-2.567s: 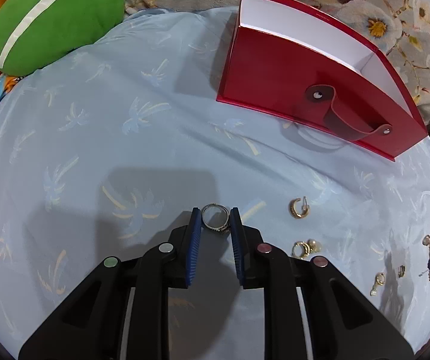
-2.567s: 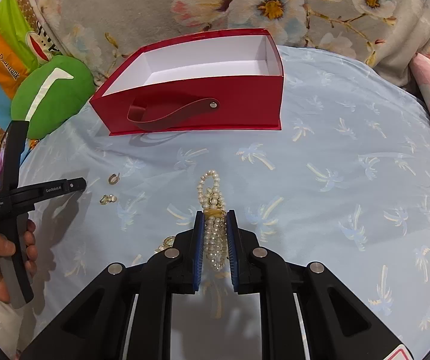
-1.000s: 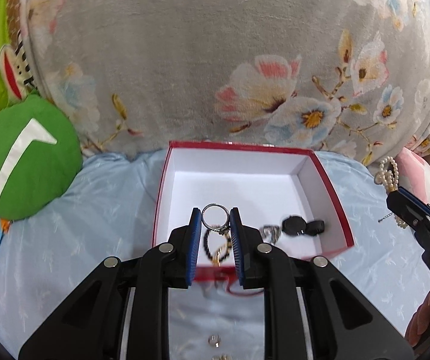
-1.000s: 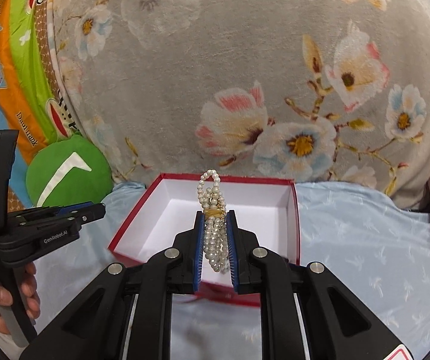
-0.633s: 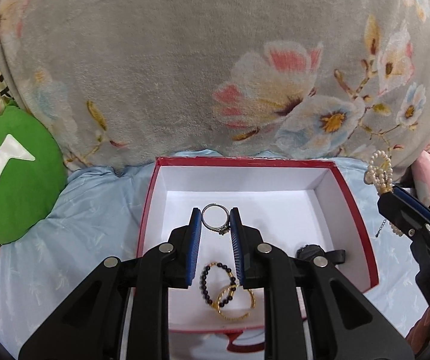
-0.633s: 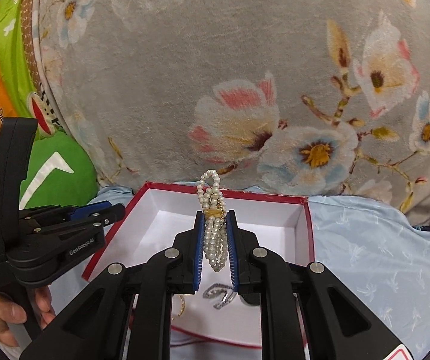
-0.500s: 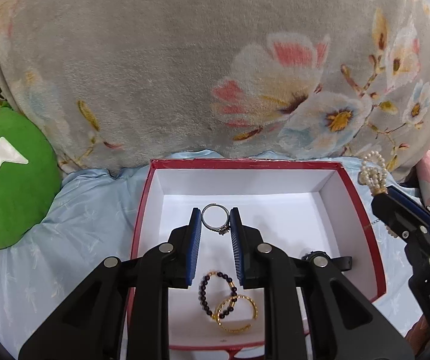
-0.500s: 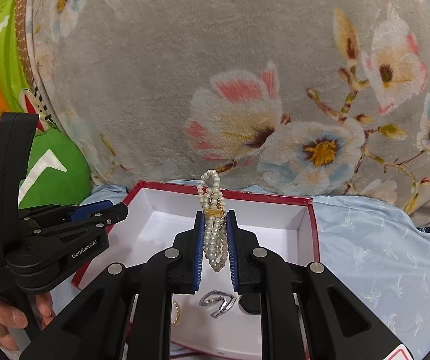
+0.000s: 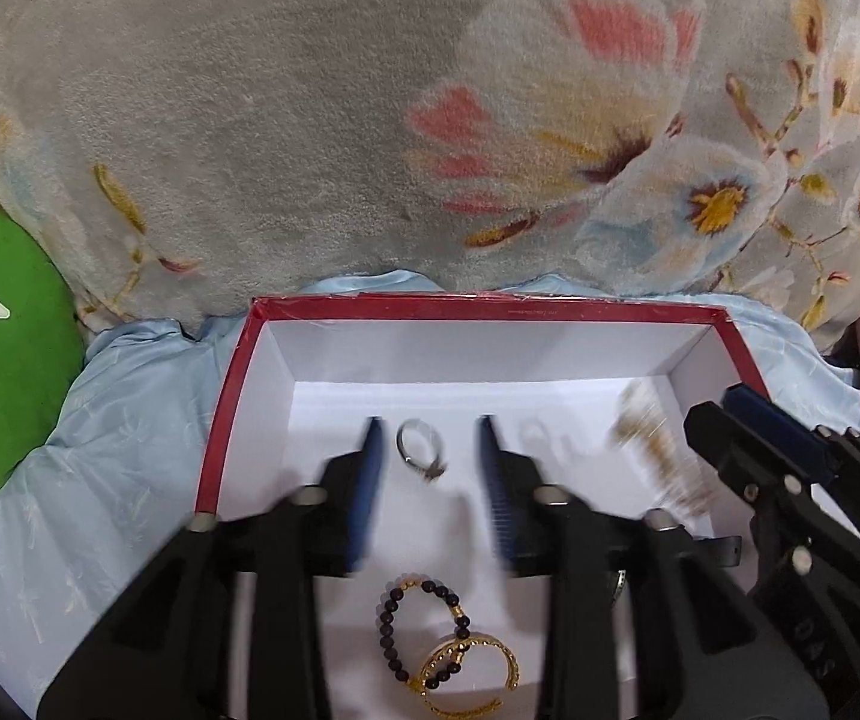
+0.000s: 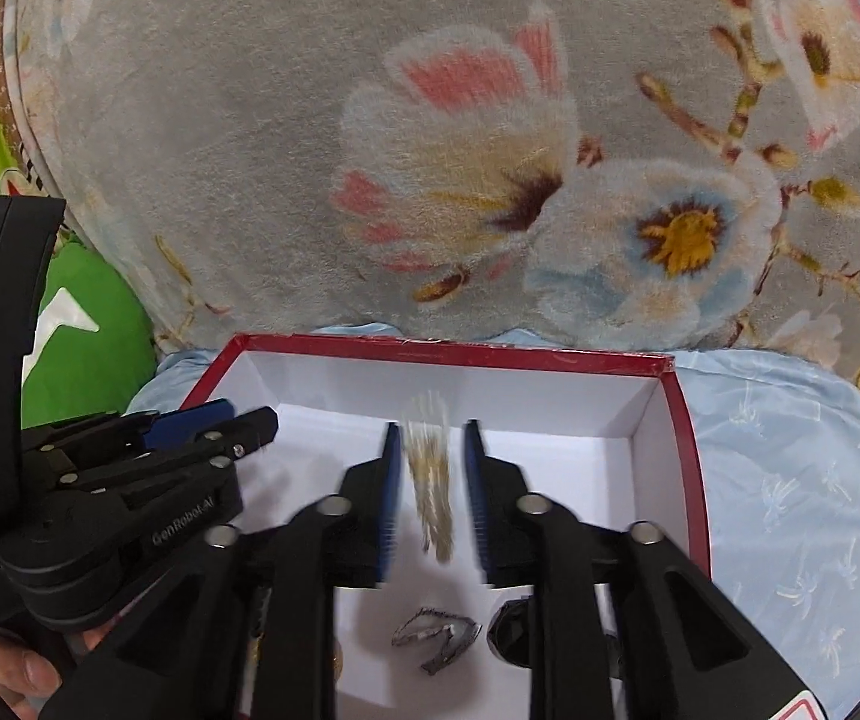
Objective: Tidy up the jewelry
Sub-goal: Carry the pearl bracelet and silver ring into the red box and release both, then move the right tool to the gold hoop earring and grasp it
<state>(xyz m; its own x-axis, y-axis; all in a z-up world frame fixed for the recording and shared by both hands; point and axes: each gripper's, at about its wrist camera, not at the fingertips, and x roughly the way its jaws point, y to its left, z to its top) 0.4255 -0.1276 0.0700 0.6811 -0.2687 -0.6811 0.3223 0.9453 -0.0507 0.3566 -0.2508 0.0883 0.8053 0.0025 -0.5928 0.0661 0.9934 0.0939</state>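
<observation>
My left gripper (image 9: 430,468) is spreading its jaws, and the silver ring (image 9: 417,450) sits loose in the gap, touching neither blue pad, low centre in the left view over the white floor of the red box (image 9: 490,307). My right gripper (image 10: 430,480) is opening too, with the pearl bracelet (image 10: 433,480) a pale vertical smear between its pads, apparently already dropping free. The risk I see is a bounce: the ring is hard, thin and round, so it could roll on the smooth card floor or tangle with the black bead bracelet (image 9: 423,630) and the gold chain bracelet (image 9: 472,678) at the bottom of the frame. The pearls are a limp strand; they could drape over the silver clip (image 10: 436,636) lying below. The box walls look stiff and tall, so I judge little chance of anything escaping onto the wrinkled blue sheet (image 9: 69,480) or against the plush floral blanket (image 9: 309,120) filling the upper frame.
</observation>
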